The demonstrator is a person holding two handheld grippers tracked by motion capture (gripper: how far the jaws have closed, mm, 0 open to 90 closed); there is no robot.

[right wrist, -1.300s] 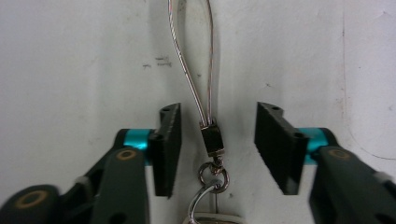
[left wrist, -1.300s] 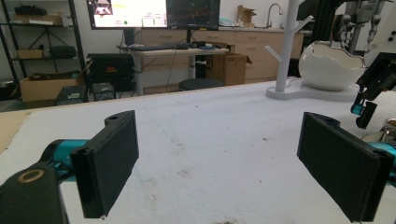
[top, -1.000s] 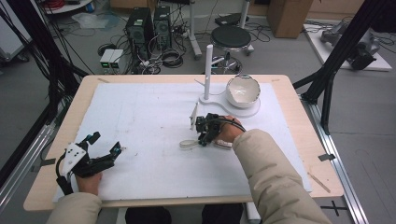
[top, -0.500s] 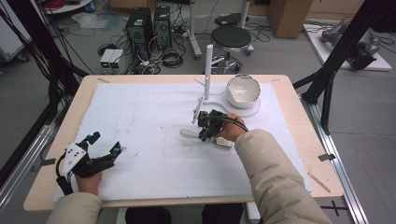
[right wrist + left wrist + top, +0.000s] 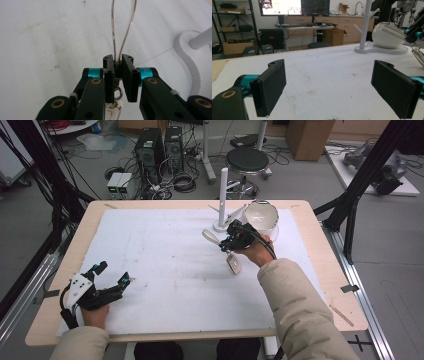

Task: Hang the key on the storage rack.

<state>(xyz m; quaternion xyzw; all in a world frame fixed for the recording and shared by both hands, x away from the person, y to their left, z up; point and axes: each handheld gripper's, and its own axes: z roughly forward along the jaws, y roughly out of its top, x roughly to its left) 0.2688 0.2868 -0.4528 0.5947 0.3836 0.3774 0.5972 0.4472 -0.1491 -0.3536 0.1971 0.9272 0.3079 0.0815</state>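
My right gripper [image 5: 227, 241] is shut on a keychain [image 5: 233, 264] and holds it above the white mat, just in front of a white peg stand [image 5: 223, 195]. In the right gripper view the jaws [image 5: 118, 58] pinch the base of the keychain's thin loop [image 5: 122, 30], and a metal ring [image 5: 118, 93] hangs below them. The loop [image 5: 210, 237] sticks out to the left and the pale tag dangles down. My left gripper [image 5: 112, 273] rests open near the table's front left corner, nothing between its jaws [image 5: 332, 75].
A white bowl [image 5: 261, 215] sits tilted on the stand's flat base [image 5: 220, 226] at the back right. The white mat [image 5: 165, 260] covers most of the wooden table [image 5: 345, 305]. The left gripper view shows the stand [image 5: 365, 25] and bowl [image 5: 387, 35] far off.
The right gripper has risen and moved back and right toward the stand, carrying the keychain off the mat. The left gripper has stayed put.
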